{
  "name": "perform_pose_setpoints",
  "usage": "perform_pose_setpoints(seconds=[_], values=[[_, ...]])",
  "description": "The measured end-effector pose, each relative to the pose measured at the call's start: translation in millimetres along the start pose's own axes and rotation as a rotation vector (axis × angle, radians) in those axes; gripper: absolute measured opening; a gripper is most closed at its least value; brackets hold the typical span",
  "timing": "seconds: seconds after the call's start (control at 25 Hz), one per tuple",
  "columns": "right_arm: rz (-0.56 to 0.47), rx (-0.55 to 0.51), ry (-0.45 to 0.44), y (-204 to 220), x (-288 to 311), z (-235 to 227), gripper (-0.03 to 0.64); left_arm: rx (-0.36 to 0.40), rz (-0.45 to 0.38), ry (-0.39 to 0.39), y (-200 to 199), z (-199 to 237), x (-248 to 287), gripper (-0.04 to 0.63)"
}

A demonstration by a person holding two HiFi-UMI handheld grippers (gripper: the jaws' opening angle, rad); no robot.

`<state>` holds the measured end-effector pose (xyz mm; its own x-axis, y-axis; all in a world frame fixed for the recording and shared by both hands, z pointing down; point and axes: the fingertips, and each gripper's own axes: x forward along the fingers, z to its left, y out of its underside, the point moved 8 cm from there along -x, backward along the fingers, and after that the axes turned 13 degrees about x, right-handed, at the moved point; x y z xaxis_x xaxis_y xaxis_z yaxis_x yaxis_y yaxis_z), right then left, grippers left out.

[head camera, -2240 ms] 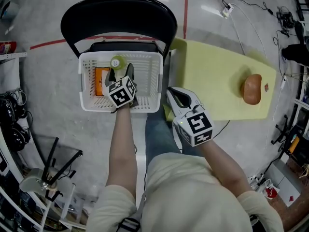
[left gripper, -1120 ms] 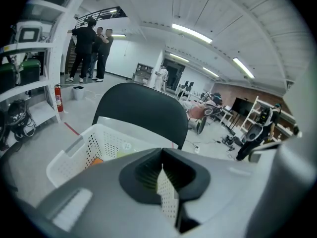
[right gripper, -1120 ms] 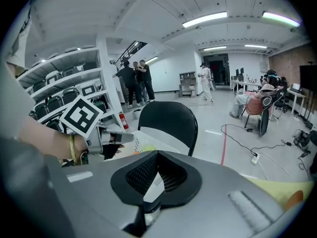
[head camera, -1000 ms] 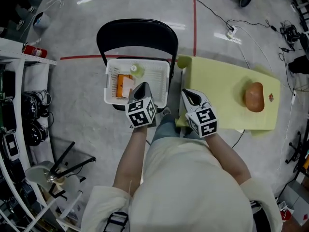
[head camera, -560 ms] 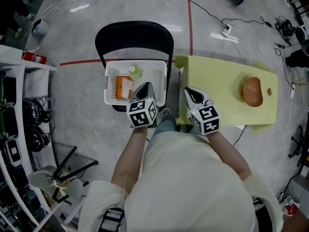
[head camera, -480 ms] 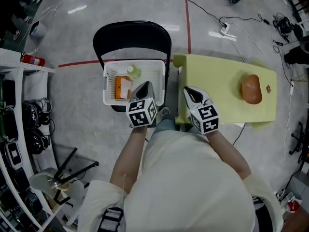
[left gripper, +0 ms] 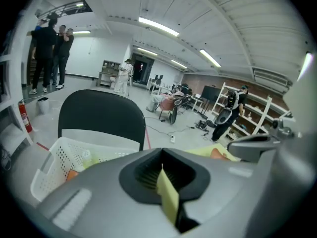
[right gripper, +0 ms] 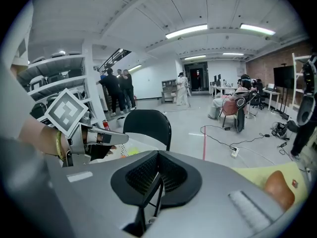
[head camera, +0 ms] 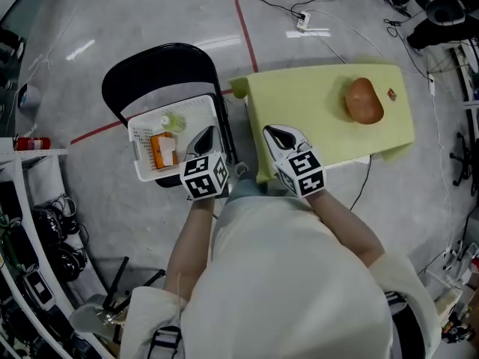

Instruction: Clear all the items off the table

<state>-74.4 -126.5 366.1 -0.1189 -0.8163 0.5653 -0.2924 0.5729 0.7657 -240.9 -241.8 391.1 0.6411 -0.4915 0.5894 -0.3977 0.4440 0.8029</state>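
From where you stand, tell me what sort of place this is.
Probably a lab or workshop hall: a bare concrete floor with a red tape line, loose cables and a power strip, and open equipment shelving.

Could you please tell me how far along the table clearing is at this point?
Done: an orange packet and a green item lie in the white basket on the chair. In hand: nothing from the yellow table; the left gripper and right gripper are both shut. Left: a brown rounded item and a small red piece beside it.
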Motion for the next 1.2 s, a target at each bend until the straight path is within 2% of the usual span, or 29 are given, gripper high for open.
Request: perform_pose_setpoints(seconds=[0.2,0.52,0.76,0.96,1.2], values=[[-0.04,0.052,0.066,10.5,-37.1,-30.6,-0.001,0.079,-0.001,0.077,-10.7,-47.2,8.8,0.009],[-0.08,0.11,0.131,36.6,-110.1,-85.5,0.0,0.14,-0.012,0.17,-17.2,-145.2,12.5,0.009],[-0.127,0.15,0.17,57.7,-169.8,-126.5,-0.001,0.168,0.001,0.226,-8.5,-225.1,11.7,0.009],[-0.147,0.178,0.207,82.3,-219.5,-158.8,-0.002,0.222,0.021,0.317,0.4,-292.8,10.9,0.009],[-0.17,0.212,0.26,115.4,-273.0,-193.4,0.0,0.266,0.017,0.362,12.8,-358.6,12.0,0.009]])
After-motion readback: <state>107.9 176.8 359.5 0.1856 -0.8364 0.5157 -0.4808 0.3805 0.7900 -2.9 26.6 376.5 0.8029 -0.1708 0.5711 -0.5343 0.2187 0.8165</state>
